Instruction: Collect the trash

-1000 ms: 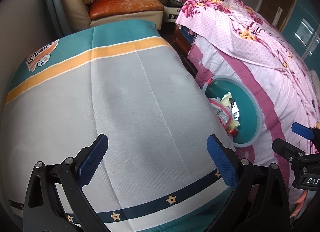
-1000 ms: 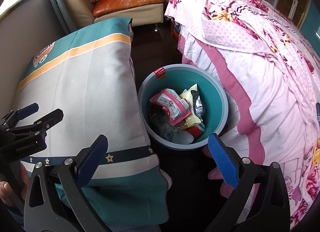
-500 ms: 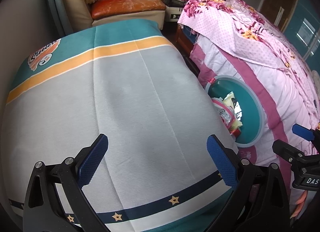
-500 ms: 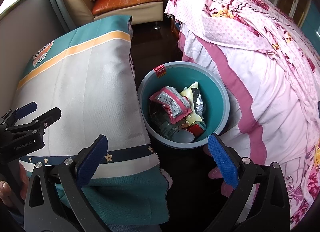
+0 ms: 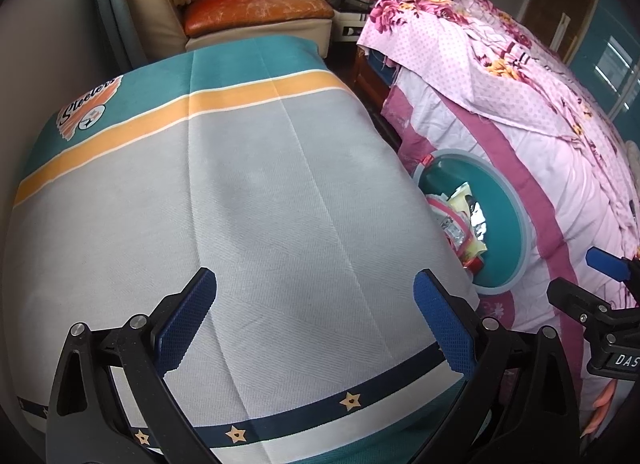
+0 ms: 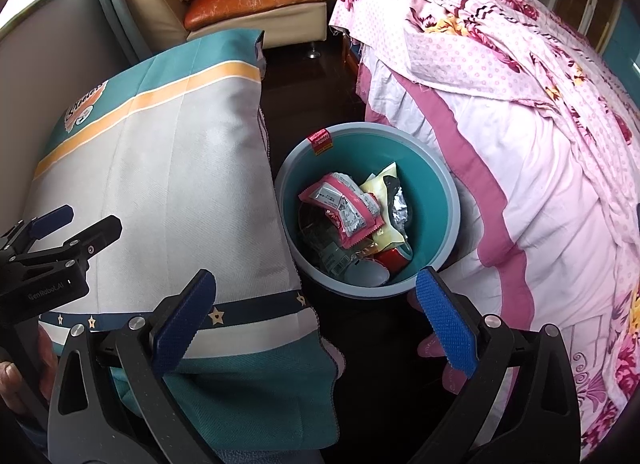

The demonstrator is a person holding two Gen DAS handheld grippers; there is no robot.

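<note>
The left gripper (image 5: 316, 320) hovers with its blue-padded jaws spread wide and empty above a grey, teal and orange striped cloth (image 5: 248, 204) covering a surface. To its right, the right gripper (image 6: 316, 320) is likewise wide apart, holding nothing. Just ahead of it, between the cloth's edge and a pink floral bedspread (image 6: 540, 168), a teal bin (image 6: 434, 188) stands on the dark floor, holding snack wrappers (image 6: 348, 212).
</note>
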